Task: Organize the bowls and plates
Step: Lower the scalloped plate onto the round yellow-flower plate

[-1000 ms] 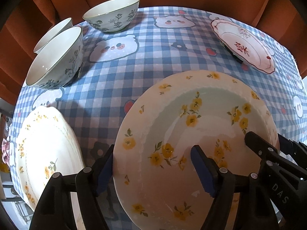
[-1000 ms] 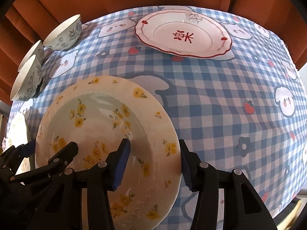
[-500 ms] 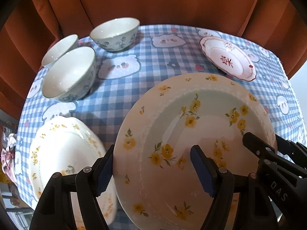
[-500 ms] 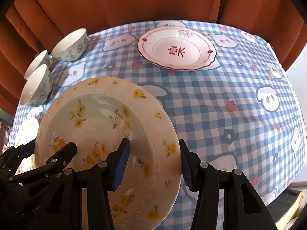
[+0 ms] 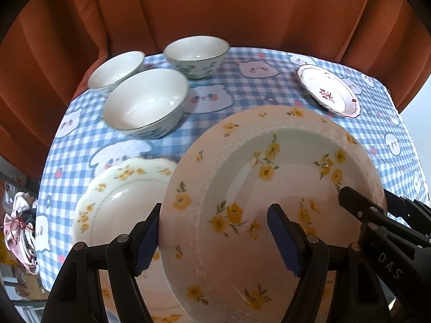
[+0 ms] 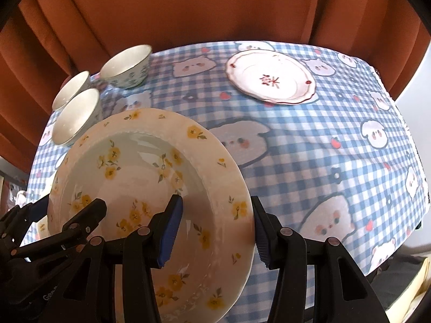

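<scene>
A large cream plate with yellow flowers [image 5: 269, 175] hangs tilted above the table, carried between both grippers. My left gripper [image 5: 215, 239] is shut on its left rim, one blue pad outside the edge and one inside the well. My right gripper [image 6: 215, 231] is shut on the right rim of the same plate [image 6: 134, 169]. Each view shows the other gripper's black fingers on the far side of the plate. Below it on the left lies a second yellow-flower plate [image 5: 121, 196], partly hidden. A red-trimmed plate [image 6: 269, 78] sits at the back right.
Three white bowls with green floral outsides stand at the back left [image 5: 145, 102] [image 5: 115, 67] [image 5: 196, 53]. The blue checked tablecloth [image 6: 309, 148] covers the table. An orange curtain [image 5: 215, 8] hangs close behind. A pink bundle [image 5: 18, 228] lies off the left edge.
Both grippers have risen with the plate, so the table looks smaller and farther. The second yellow-flower plate on the left has come more fully into view.
</scene>
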Demonstrator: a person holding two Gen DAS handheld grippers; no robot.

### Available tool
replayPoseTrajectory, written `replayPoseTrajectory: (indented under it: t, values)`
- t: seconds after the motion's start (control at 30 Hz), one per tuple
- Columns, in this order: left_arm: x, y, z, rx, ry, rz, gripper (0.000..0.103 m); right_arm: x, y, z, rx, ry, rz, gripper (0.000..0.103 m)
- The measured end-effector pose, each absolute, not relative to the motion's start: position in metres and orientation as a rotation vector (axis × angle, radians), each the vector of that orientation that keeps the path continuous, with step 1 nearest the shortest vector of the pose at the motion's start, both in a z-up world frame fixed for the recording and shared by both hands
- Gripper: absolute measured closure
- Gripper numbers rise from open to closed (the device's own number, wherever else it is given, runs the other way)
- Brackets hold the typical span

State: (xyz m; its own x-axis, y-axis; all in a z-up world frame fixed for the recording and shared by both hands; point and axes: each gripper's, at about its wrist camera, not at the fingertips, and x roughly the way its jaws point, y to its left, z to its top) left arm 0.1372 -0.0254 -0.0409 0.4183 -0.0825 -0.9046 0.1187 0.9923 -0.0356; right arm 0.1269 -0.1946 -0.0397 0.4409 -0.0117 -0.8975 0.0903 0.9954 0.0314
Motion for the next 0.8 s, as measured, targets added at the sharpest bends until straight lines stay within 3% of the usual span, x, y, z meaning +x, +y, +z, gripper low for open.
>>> replayPoseTrajectory:
  t: [0.8]
  values:
    - [0.111, 0.086, -0.081, -0.027, 1.217, -0.056, 0.027, 0.114, -0.070, -0.072, 0.010, 1.174, 0.005, 0.050]
